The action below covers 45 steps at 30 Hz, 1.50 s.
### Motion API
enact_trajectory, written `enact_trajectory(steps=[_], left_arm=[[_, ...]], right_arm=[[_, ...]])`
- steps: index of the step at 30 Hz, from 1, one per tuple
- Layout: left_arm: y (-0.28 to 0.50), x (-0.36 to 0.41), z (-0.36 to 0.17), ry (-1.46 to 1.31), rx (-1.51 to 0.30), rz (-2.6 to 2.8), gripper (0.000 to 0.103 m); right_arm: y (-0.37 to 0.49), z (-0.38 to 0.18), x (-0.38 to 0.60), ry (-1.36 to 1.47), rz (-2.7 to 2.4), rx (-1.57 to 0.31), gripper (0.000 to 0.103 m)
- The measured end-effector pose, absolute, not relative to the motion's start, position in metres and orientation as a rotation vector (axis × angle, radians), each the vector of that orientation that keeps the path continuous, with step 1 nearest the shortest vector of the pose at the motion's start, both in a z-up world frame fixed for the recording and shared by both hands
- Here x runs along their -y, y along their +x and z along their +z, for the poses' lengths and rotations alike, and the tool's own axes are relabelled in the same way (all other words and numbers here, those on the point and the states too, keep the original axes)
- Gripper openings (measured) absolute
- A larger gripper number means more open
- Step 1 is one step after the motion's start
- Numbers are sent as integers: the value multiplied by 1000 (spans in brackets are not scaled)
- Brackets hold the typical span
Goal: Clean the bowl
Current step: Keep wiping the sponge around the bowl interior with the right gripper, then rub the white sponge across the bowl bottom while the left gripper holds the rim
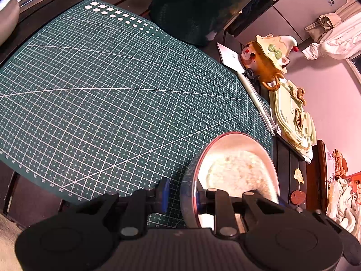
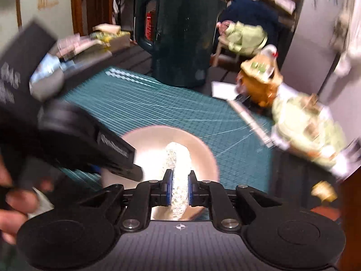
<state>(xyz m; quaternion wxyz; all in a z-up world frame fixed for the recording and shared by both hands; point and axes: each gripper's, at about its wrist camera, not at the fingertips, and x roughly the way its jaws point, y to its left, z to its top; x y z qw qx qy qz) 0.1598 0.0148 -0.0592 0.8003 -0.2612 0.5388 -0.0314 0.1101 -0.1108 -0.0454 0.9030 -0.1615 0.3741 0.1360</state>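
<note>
Right hand-held gripper (image 2: pixel 180 188) clamps sponge (image 2: pixel 178 169) inside bowl (image 2: pixel 203 155); left hand-held gripper (image 1: pixel 180 195) grips rim.

One bowl (image 1: pixel 234 171), one sponge (image 2: pixel 178 169), one cutting mat (image 1: pixel 112 90), one jug (image 2: pixel 182 38), pens (image 1: pixel 257 99) possibly two.

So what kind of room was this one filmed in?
Probably a lived-in home, at a dark table used for crafts rather than a kitchen sink: a green cutting mat covers it, with a craft knife, a ceramic cat figure and a dark green jug around the bowl.
</note>
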Motion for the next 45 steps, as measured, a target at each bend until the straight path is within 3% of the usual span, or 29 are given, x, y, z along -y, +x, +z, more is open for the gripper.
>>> enact_trajectory(steps=[6,11,19,23,32,38,45], left_arm=[[162,-17,-60,-564,-1157,-68,22],[162,-18,-60,-570,-1158,-67,22],[163,-18,-61,-576,-1157,-66,22],[163,-17,-61,-574,-1156,-65,22],[161,-16,-61,-575,-1158,-65,22],[162,-13,-59,-572,-1157,-64,22],[156,-18,-60,-573,-1156,-64,22]], right_arm=[[100,-21,121,-388,214,-660,12],[107,3,152,-128,314,-699,12],[123,-32,139,-66,398,-855,12],[119,-38,129,-193,319,-820,12],[112,-6,149,-152,281,-704,12],[126,-15,162,47,390,-798,12],[126,-44,132,-134,347,-822,12]])
